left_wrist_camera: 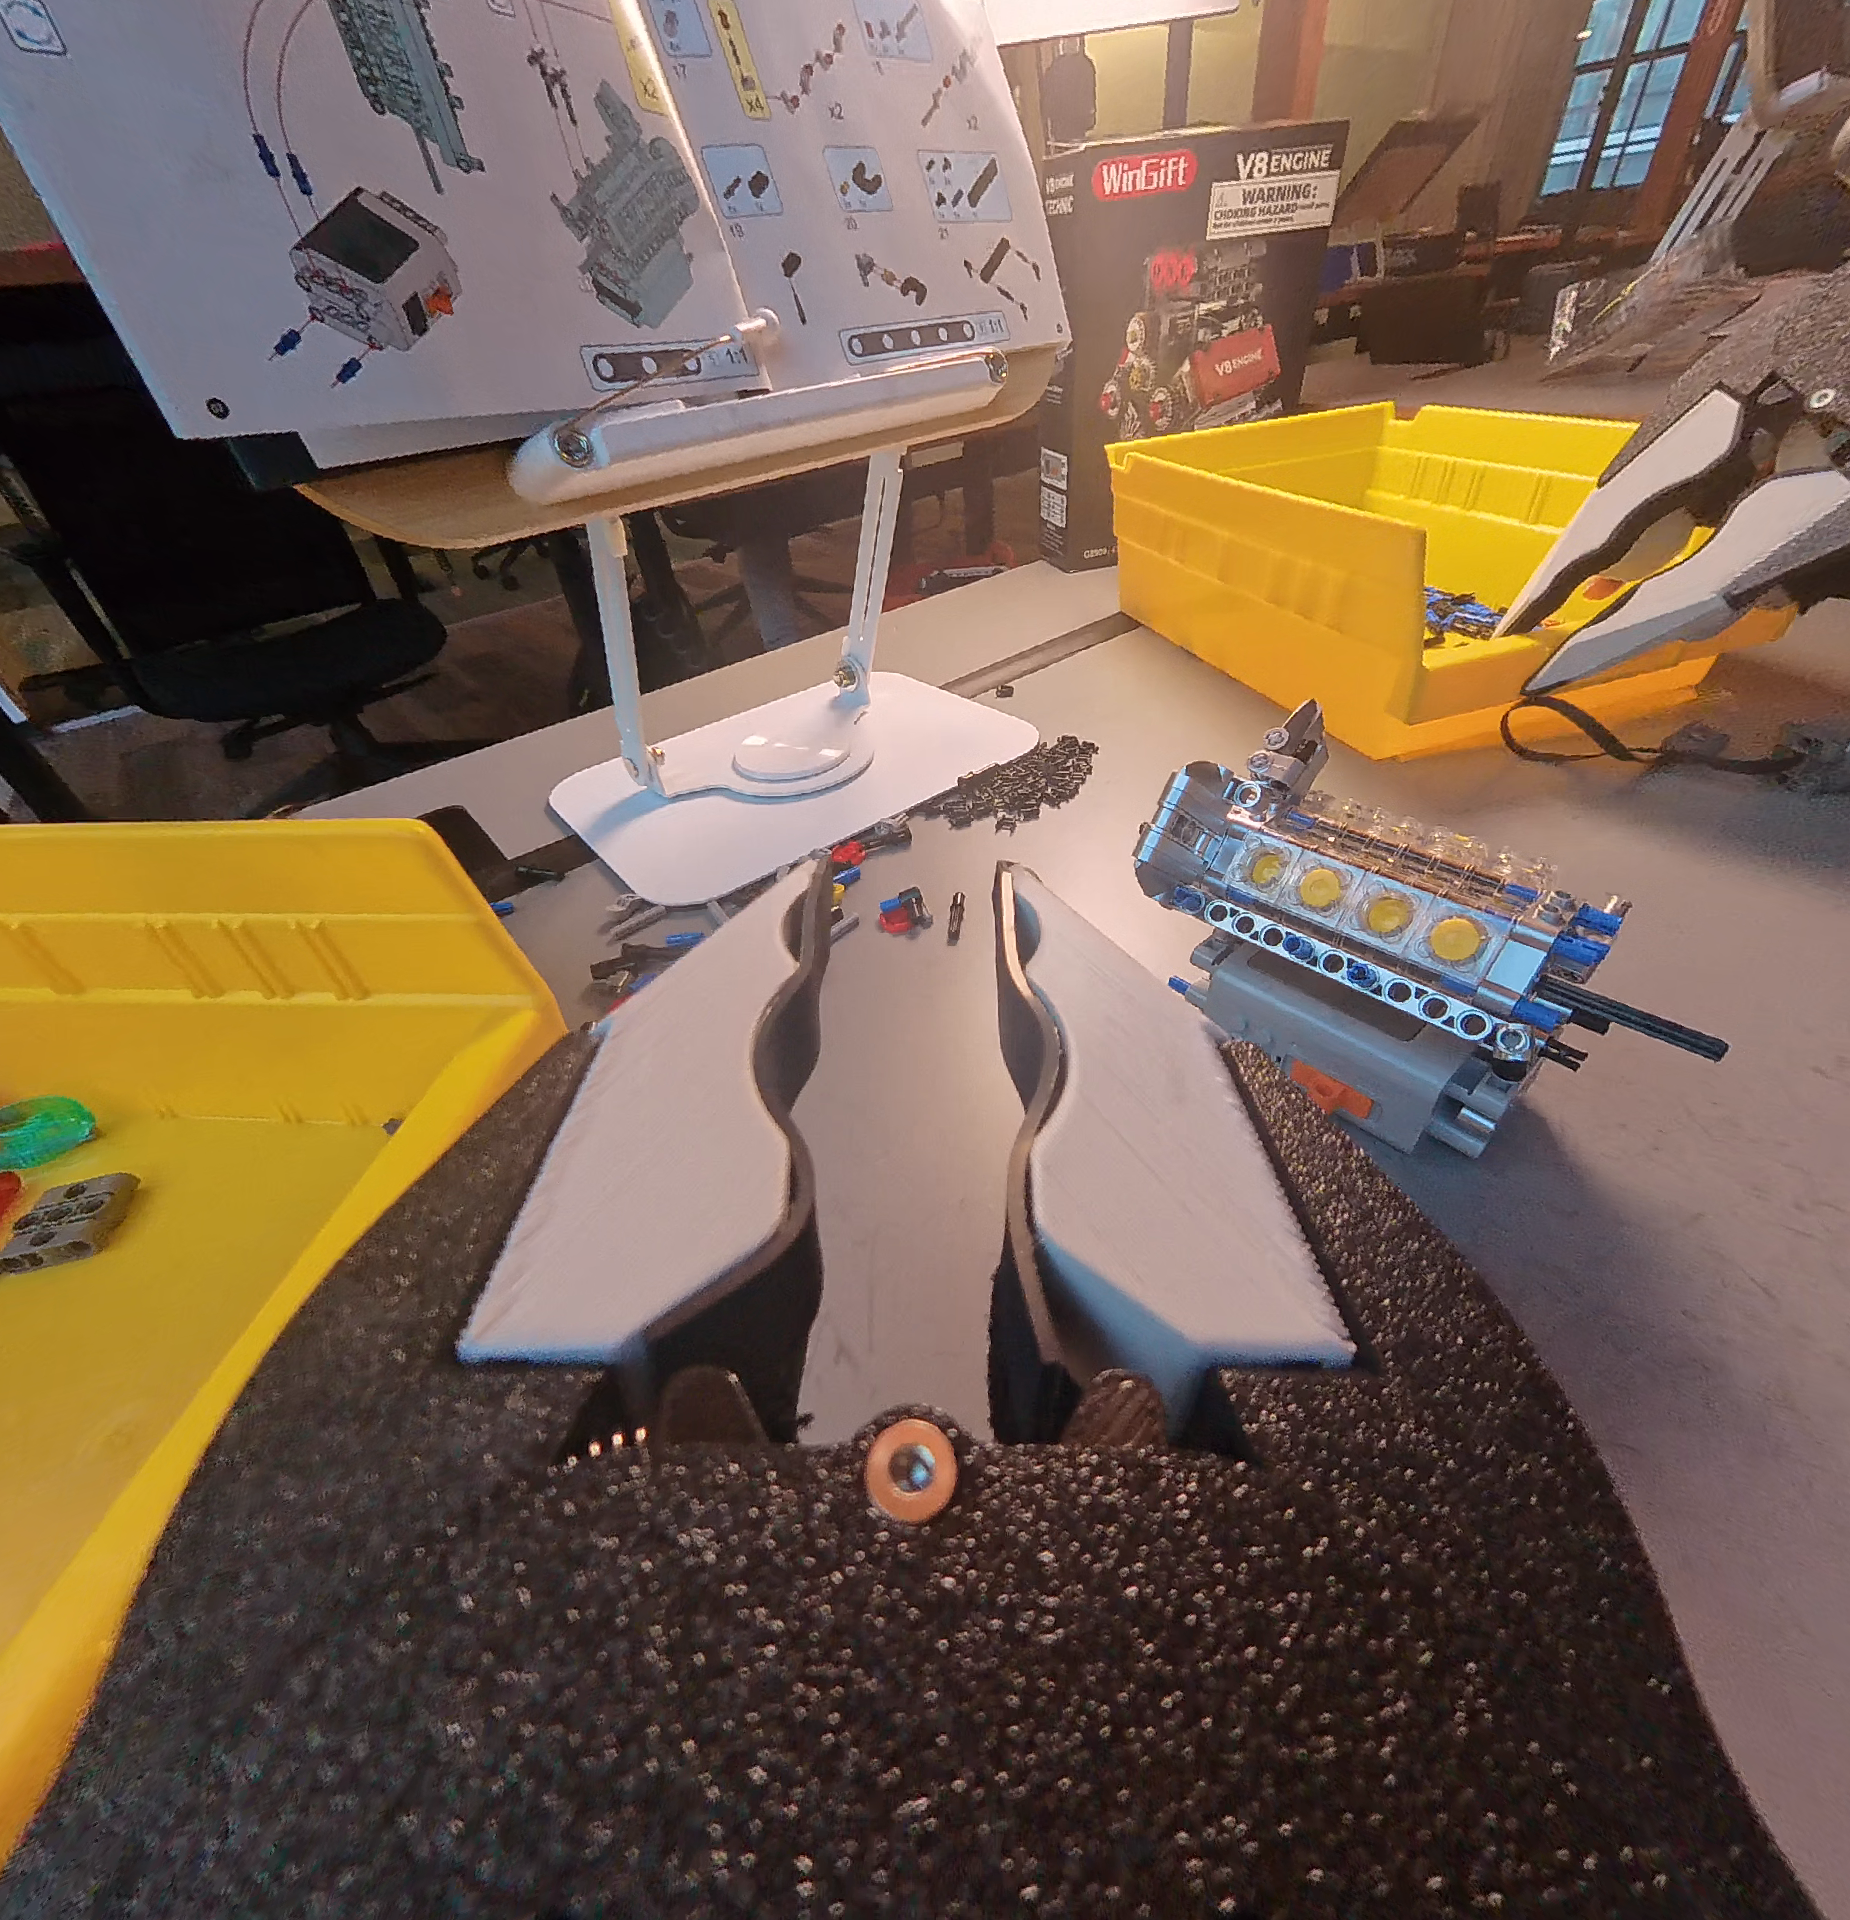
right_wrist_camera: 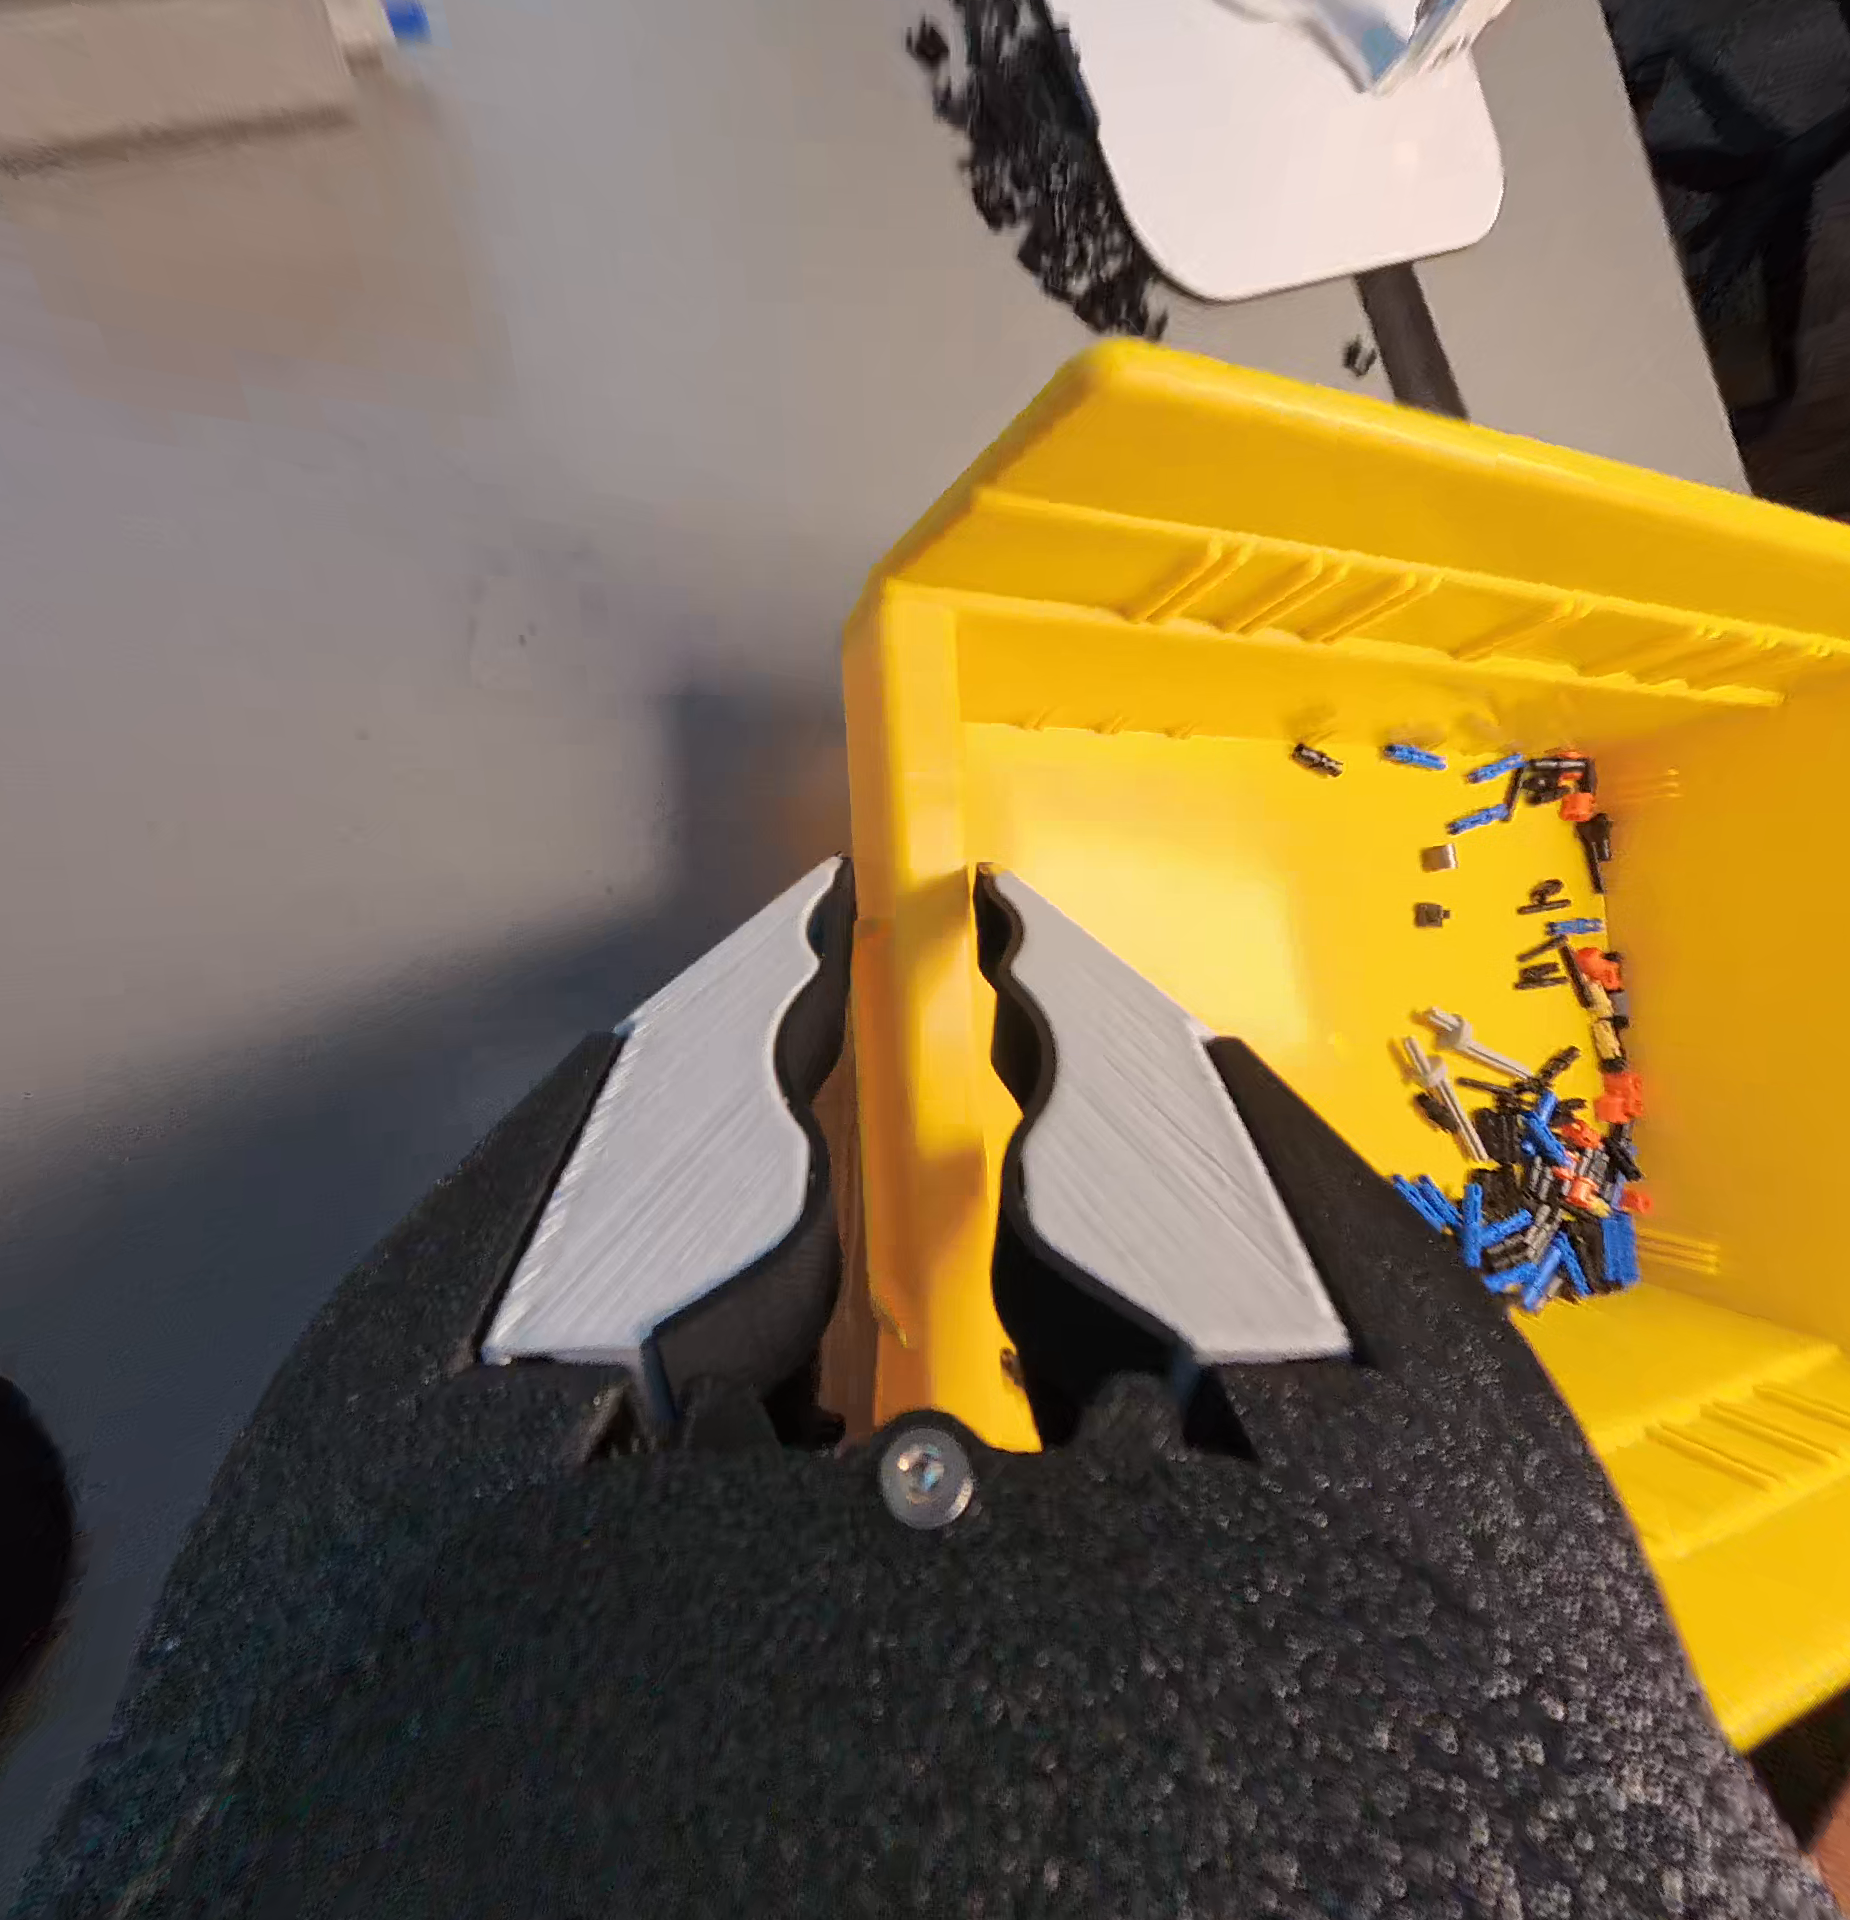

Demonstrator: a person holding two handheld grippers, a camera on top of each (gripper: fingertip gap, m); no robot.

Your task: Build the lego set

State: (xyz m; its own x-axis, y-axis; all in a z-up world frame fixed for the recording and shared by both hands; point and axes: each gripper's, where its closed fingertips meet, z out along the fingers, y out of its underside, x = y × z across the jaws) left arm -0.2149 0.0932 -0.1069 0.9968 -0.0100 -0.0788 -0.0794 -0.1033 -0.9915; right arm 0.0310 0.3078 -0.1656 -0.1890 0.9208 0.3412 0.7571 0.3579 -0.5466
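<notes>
Grey desk, messy office behind | left gripper spread apart, empty, engine model just to its right | right gripper straddling yellow bin wall, small pegs piled inside

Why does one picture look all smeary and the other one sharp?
The right wrist view is motion-blurred: the grey table and the white stand base smear, though the yellow bin between the right gripper fingers is clearer. The left wrist view is sharp, with straight edges bent by the wide lens.
</notes>
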